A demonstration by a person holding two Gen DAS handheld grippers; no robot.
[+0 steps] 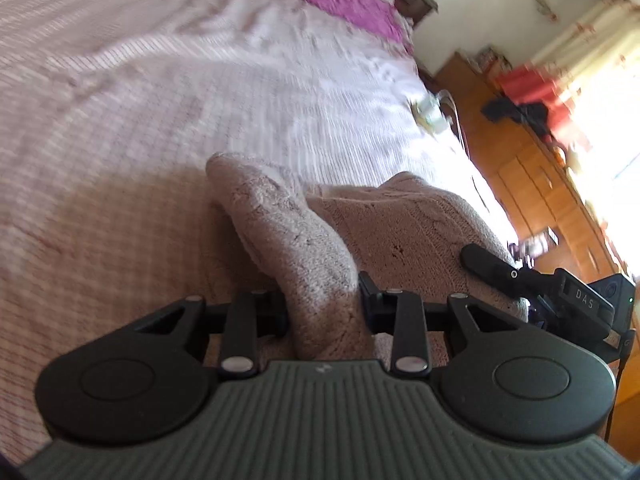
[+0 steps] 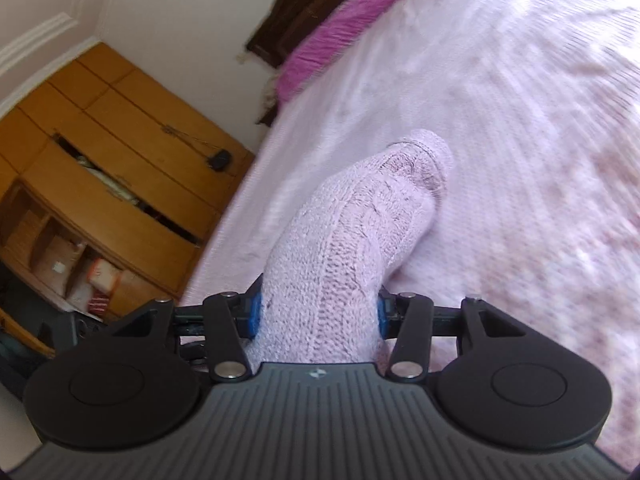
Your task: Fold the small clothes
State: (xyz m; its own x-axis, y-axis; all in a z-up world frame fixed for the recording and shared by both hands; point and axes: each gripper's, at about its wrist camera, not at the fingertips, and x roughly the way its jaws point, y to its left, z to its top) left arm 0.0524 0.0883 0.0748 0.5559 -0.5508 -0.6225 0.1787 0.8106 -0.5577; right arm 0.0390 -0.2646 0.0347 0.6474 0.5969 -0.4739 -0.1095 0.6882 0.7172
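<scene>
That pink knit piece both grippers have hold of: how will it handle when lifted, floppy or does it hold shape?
Likely floppy: the knit garment bends and droops past the right gripper instead of standing straight. Probably light but bulky, since it bunches into thick rolls in the left gripper. The chunky cable knit looks grippy, so slipping seems unlikely; it may stretch when pulled.

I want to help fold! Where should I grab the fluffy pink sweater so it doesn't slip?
Grab a bunched edge of the pink sweater, coming from the near side of the bed. The thick knit bunches into a fat roll, giving the pads plenty to squeeze. Both the left gripper and the right gripper are clamped on such rolls now.
</scene>
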